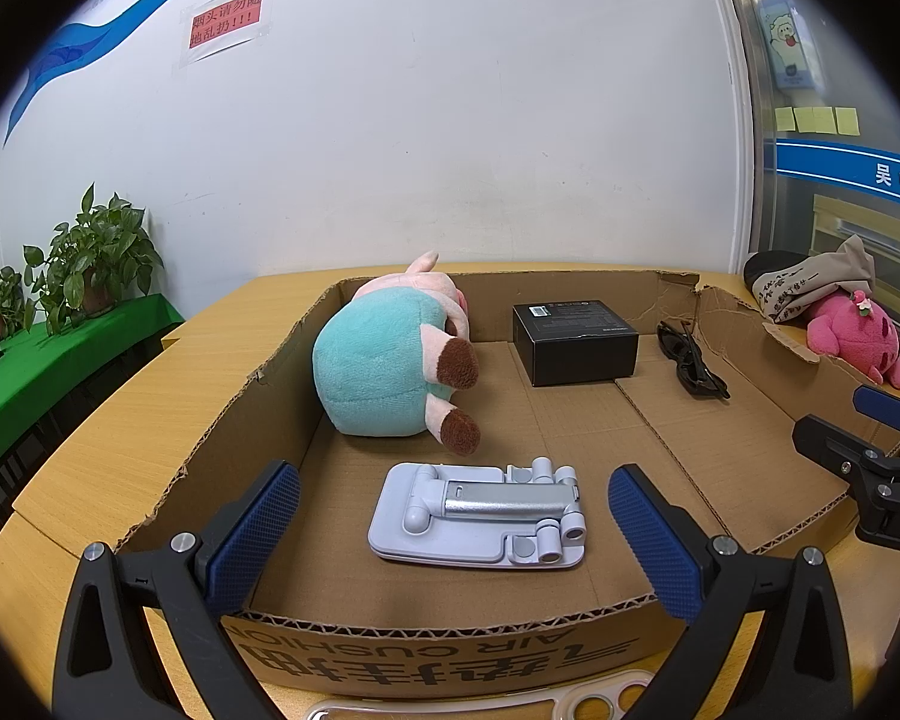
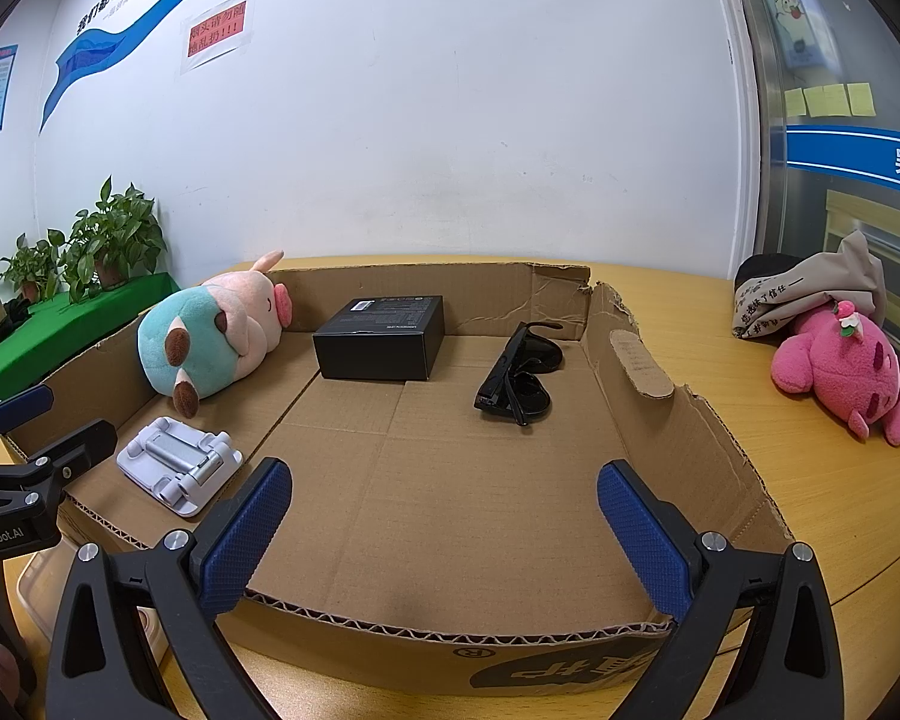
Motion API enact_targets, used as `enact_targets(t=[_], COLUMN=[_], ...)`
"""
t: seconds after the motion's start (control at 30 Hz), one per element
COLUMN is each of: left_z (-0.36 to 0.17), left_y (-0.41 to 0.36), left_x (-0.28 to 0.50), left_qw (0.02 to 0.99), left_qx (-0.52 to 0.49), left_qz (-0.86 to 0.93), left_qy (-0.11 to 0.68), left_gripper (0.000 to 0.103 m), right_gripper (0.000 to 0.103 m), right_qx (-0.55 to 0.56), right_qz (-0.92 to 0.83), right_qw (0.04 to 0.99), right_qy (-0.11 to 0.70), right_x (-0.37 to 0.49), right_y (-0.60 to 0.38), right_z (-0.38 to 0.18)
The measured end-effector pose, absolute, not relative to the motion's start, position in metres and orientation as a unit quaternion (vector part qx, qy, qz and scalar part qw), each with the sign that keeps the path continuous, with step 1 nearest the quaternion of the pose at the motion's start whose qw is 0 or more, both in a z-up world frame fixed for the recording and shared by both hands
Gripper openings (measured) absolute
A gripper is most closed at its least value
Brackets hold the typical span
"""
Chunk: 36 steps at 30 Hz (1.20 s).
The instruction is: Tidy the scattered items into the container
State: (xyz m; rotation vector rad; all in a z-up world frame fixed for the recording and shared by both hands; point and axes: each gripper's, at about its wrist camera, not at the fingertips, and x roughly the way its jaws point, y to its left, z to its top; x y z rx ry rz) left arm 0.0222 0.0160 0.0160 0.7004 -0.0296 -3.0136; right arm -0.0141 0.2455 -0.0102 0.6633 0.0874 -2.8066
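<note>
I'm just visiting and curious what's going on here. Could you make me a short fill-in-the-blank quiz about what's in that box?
1. The black box sits inside the ____ carton.
2. The sunglasses lie ____ of the black box in the right wrist view.
3. The plush cow wears a ____ body.
4. The pink plush lies ____ the carton.

Answers: cardboard; right; teal; outside

Both fisheye views look forward and slightly down from just behind the near wall of the cardboard box point(image 1: 450, 624), facing the white wall point(image 1: 450, 150). The left wrist view sits toward the box's left, close over the phone stand point(image 1: 480, 513); the right wrist view sits toward the middle. Both share the box interior, and each catches the other gripper at its edge.
</note>
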Motion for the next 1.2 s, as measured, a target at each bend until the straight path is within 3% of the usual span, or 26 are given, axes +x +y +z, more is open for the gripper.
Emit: enact_targets(t=[0.7, 0.83, 0.93, 1.1, 1.2], left_z=[0.014, 0.027, 0.044, 0.057, 0.032], left_y=[0.015, 0.008, -0.004, -0.038, -0.055], left_x=[0.022, 0.013, 0.017, 0.059, 0.057], left_qw=[0.024, 0.048, 0.089, 0.031, -0.021], left_qx=[0.226, 0.303, 0.372, 0.446, 0.498], left_qz=[-0.974, -0.952, -0.924, -0.895, -0.866], left_qy=[-0.01, -0.013, -0.016, 0.003, 0.043], left_gripper=[0.103, 0.103, 0.102, 0.102, 0.102], right_gripper=[0.103, 0.103, 0.103, 0.103, 0.103], right_qx=[0.228, 0.231, 0.329, 0.391, 0.46], right_qz=[-0.965, -0.966, -0.938, -0.908, -0.868], right_qw=[0.127, 0.112, 0.103, 0.145, 0.186], right_qy=[0.031, 0.026, 0.038, 0.028, 0.032], right_x=[-0.014, -0.016, -0.026, 0.019, 0.034], right_y=[0.245, 0.242, 0.24, 0.232, 0.203], right_z=[-0.013, -0.002, 0.016, 0.049, 0.029])
